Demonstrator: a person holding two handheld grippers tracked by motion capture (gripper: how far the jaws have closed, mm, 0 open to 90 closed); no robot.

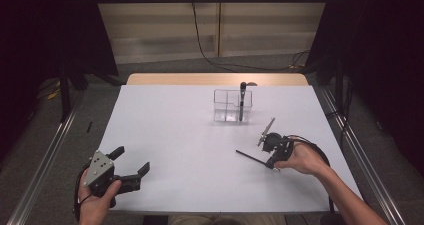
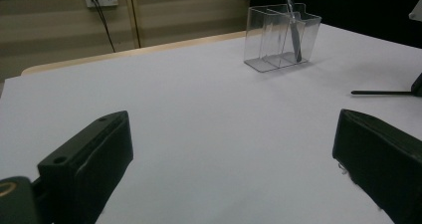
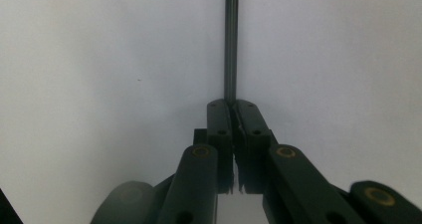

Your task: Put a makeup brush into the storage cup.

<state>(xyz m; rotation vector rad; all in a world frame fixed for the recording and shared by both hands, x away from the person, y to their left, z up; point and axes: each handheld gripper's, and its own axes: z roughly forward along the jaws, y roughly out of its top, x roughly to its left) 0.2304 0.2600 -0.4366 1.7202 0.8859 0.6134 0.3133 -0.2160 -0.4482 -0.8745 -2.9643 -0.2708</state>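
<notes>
A thin dark rod [image 1: 252, 158] lies low over the white table [image 1: 185, 135] at the right. My right gripper [image 1: 271, 163] is shut on its near end. In the right gripper view the two pads [image 3: 220, 129] press together on the rod [image 3: 231, 40], which runs straight away from them. At the table's front left corner my left gripper [image 1: 133, 158] is held open, with nothing between its jaws [image 2: 229, 154]. From there the rod [image 2: 380, 92] shows far off at the right.
A clear plastic organizer [image 1: 226, 106] stands at the back centre of the table, with a black-handled tool [image 1: 242, 99] upright in its right compartment; from the left gripper they are the organizer [image 2: 268, 40] and tool [image 2: 294, 35]. A cable runs across the floor behind the table.
</notes>
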